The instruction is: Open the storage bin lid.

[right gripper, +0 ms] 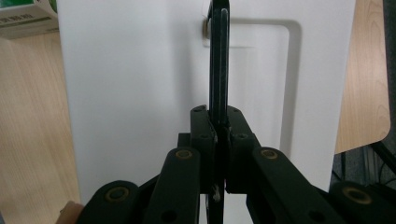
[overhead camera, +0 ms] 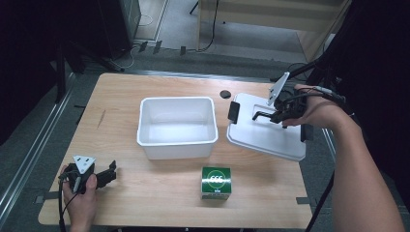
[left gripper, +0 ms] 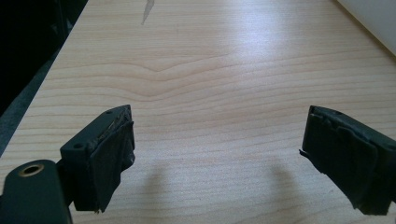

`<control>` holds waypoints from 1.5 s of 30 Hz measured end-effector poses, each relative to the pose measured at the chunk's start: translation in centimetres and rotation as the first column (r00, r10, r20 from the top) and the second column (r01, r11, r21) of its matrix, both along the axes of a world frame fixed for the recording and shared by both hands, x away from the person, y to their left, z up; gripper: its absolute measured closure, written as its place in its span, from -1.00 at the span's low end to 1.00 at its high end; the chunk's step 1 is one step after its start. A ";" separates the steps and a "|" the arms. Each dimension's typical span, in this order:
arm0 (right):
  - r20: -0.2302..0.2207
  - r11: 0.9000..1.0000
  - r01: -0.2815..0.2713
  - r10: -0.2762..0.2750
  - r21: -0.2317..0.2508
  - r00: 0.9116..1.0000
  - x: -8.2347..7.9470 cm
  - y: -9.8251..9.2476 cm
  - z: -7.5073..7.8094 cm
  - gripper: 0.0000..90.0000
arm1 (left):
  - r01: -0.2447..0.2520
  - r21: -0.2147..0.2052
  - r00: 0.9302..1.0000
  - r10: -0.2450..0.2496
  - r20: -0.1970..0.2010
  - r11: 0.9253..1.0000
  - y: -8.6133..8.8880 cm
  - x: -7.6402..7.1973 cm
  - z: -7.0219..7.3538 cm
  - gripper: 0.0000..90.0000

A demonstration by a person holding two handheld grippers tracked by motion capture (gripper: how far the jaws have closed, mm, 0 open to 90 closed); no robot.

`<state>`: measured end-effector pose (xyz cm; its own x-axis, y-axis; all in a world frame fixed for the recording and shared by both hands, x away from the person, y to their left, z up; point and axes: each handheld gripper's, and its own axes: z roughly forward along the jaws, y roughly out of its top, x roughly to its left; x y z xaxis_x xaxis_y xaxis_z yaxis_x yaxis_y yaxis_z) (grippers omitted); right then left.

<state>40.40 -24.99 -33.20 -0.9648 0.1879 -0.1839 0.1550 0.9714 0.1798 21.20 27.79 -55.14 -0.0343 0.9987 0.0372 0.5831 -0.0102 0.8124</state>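
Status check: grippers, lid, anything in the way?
Right gripper clamped on lid handle, lid tilted. Left gripper open, idle. Green box near bin.

The green box (right gripper: 25, 14) (top left corner) is cut off by the right gripper view's edge.

A flat white rectangular lid (overhead camera: 263, 133) with a black hinged handle (overhead camera: 261, 115) at its centre and black clips on its short edges is held tilted above the right side of the table (overhead camera: 145, 203). The handle is raised upright and clamped between jaws.
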 end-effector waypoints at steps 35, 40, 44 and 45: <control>-0.005 0.999 0.034 -0.034 -0.015 0.999 0.9 -1.0 -8.9 0.89 | -0.002 -0.010 1.000 0.002 0.007 1.000 0.1 -0.1 0.0 -0.79; -0.019 0.999 0.041 -0.042 -0.016 0.999 0.9 -1.1 -9.9 0.89 | -0.002 -0.009 1.000 0.002 0.008 1.000 0.1 -0.1 0.0 -0.79; -0.029 0.999 0.045 -0.046 -0.022 0.999 1.0 -1.2 -10.7 0.89 | -0.002 -0.010 1.000 0.002 0.008 1.000 0.1 -0.1 0.0 -0.79; -0.030 0.999 0.046 -0.047 -0.021 0.998 1.0 -1.2 -10.9 0.89 | -0.003 -0.010 1.000 0.003 0.008 1.000 0.1 -0.1 0.0 -0.79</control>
